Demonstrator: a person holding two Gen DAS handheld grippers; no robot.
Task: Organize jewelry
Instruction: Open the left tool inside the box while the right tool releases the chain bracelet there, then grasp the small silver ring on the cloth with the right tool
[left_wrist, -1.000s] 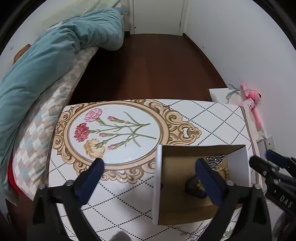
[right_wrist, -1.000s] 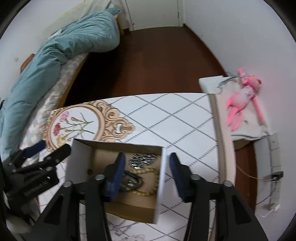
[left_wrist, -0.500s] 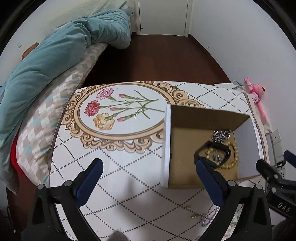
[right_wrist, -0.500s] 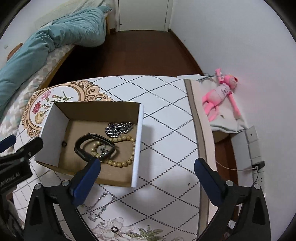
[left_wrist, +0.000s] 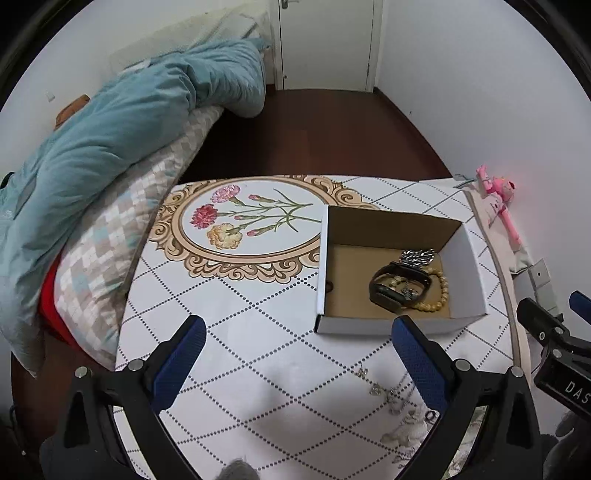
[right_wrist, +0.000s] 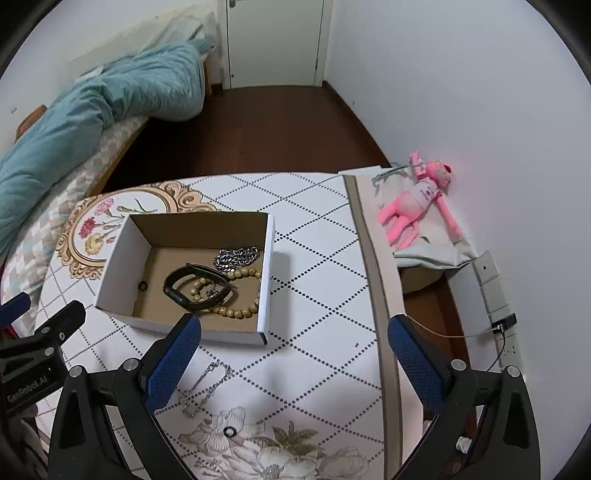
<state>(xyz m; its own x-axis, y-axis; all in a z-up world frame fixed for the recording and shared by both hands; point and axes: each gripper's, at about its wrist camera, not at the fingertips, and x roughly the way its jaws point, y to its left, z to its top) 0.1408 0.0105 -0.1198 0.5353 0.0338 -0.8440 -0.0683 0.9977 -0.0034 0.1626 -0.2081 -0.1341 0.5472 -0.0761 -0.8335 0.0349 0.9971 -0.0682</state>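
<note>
**Watch band dropped in the box, both grippers drawn back**

The right hand-held gripper (right_wrist: 293, 354) has just been opening: a second ago its jaws stood narrow over the cardboard box (right_wrist: 110, 273), and now they stand wide apart with nothing between them. The black watch band (right_wrist: 192, 284) lies inside the box on top of the beaded bracelet (right_wrist: 236, 312), beside the silver chain (right_wrist: 236, 255), so that piece looks delivered. Both views have pulled away from the box, which now sits further up each picture, with more of the patterned surface (right_wrist: 314, 258) showing near the cameras.

The left hand-held gripper (left_wrist: 299, 358) also has its jaws apart and empty, tilted down toward the surface just short of the box. On the surface in front of the box a thin necklace (right_wrist: 205, 384) and a small ring (right_wrist: 229, 431) remain loose; these are probably the next items to collect
</note>
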